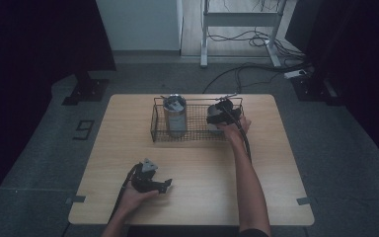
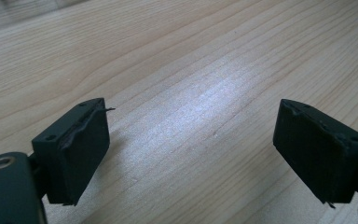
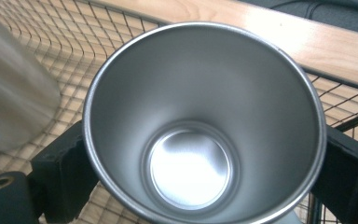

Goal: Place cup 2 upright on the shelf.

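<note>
A black wire basket [image 1: 160, 129] stands at the back of the wooden table [image 1: 197, 197]. A tall steel cup [image 1: 175, 117] stands upright in its left half. My right gripper [image 1: 220, 114] is at the basket's right end, shut on a second steel cup [image 3: 204, 121]. That cup [image 1: 213, 118] sits between the two jaws, its open mouth facing the right gripper camera, with the basket's mesh [image 3: 51, 42] below and behind it. My left gripper [image 1: 163, 186] rests near the table's front edge, open, with only bare wood [image 2: 186, 107] between its jaws.
The table stands on a grey floor. Behind it are a white desk frame [image 1: 239, 24] with loose cables [image 1: 256, 39] and dark stands at both sides. A blurred pale shape [image 3: 9, 93], likely the other cup, is at the left of the right gripper view.
</note>
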Available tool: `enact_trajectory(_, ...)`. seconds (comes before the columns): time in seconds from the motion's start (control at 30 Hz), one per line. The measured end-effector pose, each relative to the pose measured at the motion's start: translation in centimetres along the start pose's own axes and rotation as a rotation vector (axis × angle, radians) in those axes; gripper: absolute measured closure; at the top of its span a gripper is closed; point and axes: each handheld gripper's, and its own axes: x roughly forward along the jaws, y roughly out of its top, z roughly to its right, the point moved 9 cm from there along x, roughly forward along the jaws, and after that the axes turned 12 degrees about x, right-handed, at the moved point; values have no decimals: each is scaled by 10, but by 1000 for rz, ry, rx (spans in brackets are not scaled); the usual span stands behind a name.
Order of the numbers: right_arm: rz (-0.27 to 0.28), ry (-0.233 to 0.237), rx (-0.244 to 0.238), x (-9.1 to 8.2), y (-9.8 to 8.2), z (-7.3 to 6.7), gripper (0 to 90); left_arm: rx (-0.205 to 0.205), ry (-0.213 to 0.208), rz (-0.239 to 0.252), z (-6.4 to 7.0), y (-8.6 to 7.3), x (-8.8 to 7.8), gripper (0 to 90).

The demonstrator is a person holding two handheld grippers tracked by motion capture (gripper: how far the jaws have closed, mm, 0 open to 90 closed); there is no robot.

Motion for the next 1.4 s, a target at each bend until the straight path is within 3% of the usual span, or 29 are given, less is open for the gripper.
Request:
enact_trajectory(0.3,-25,8,6,-2,-4,3,69,3,-2,-5,1,0,1,111)
enact_trajectory(0.93,-16,26,26,-5,-5,2,65,7,-4,-7,2,-1,2,111)
enact_trajectory(1.0,0,12,26,-6,-4,2,43,7,-5,-6,3,-1,2,111)
enact_trajectory(1.07,16,46,30,-9,-2,-1,0,8,-5,-5,3,-1,2,111)
enact_trajectory(1.17,27,33,15,-14,1,-2,0,10,-6,-4,3,0,2,111)
enact_trajectory(1.4,65,43,30,-23,6,-2,0,12,-6,-5,3,0,2,111)
